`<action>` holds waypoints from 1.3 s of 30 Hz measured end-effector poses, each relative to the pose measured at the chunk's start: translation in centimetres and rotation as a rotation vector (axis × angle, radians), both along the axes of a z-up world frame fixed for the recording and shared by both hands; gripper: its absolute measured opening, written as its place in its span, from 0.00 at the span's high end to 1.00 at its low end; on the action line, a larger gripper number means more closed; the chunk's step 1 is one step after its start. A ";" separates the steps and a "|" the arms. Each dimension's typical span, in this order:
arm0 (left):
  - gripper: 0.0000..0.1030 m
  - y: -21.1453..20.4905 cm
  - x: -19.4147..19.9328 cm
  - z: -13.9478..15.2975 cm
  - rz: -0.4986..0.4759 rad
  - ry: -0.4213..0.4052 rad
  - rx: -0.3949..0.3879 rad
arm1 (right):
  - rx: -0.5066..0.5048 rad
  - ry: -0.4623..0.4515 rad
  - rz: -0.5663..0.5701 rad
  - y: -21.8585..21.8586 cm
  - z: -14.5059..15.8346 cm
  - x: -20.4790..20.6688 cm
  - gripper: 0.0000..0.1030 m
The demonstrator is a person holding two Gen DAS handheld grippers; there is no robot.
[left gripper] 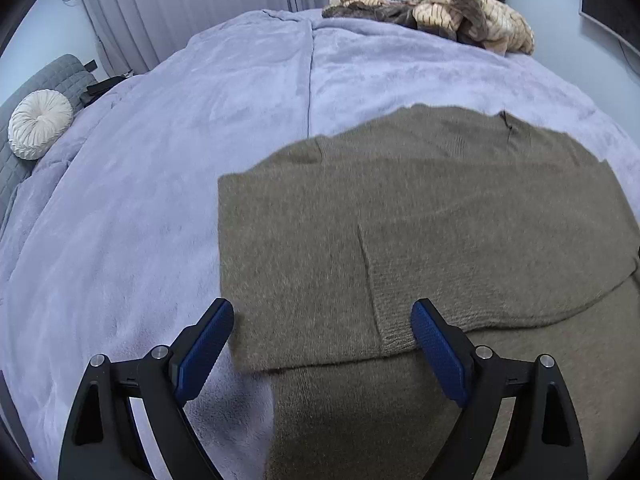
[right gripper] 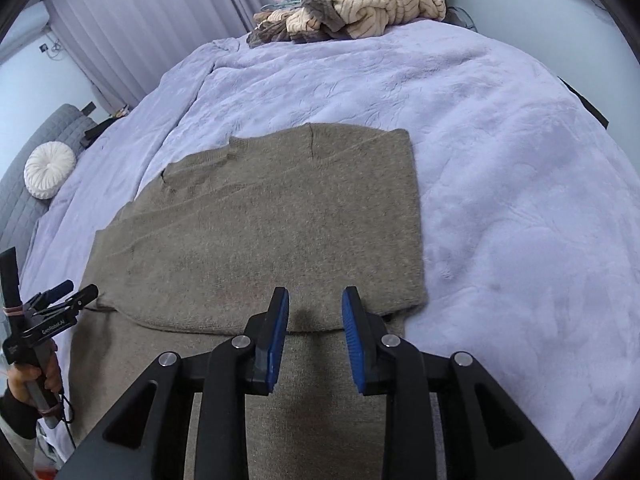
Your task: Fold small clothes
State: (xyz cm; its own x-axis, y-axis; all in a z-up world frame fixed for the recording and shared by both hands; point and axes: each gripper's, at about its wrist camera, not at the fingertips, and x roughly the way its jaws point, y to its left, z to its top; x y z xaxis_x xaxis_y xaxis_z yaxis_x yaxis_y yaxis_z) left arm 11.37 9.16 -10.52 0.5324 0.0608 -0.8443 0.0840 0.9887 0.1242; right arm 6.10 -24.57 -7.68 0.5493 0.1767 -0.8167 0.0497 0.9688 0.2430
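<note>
Sweater (right gripper: 256, 216), a grey-brown knit, lies spread flat on the bed (right gripper: 500, 160), near its front edge, over a pale lilac plush blanket (left gripper: 140, 200). Its upper part is doubled over the lower part, so one layer's ribbed hem curves across the layer beneath.

Above the sweater's near portion hangs the right gripper (right gripper: 315, 312), its blue pads a little apart with nothing between them, released from the cloth. At the sweater's left edge hangs the left gripper (left gripper: 322, 328), spread wide and empty; one finger is over the blanket just beside the sweater, the other over the knit. From the right wrist view, a hand (right gripper: 34, 376) in a dark sleeve grips that tool's handle left of the sweater.

Far beyond the sweater, at the back of the bed, sits a heap of striped cream and grey clothes (right gripper: 352, 8). Off to the sweater's left, a round white pleated cushion (left gripper: 40, 124) rests on a grey quilted seat (left gripper: 60, 76). Behind the heap hang pale curtains (left gripper: 192, 8).
</note>
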 end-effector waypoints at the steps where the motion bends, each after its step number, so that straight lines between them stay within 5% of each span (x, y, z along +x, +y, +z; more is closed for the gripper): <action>1: 0.10 0.1 0.0 -0.6 0.003 0.015 -0.005 | -0.005 0.012 0.001 0.2 -0.6 0.1 0.69; 9: 0.10 0.5 -0.8 -0.5 0.028 -0.002 -0.028 | 0.017 0.055 -0.014 -0.1 -2.4 0.0 0.67; 26: 0.10 1.3 -3.8 1.9 0.058 0.006 -0.072 | 0.115 0.047 -0.021 0.2 0.3 -3.6 0.28; 39: 0.10 0.9 -8.5 3.2 0.037 0.004 -0.102 | 0.128 0.047 -0.007 1.4 0.7 -8.2 0.19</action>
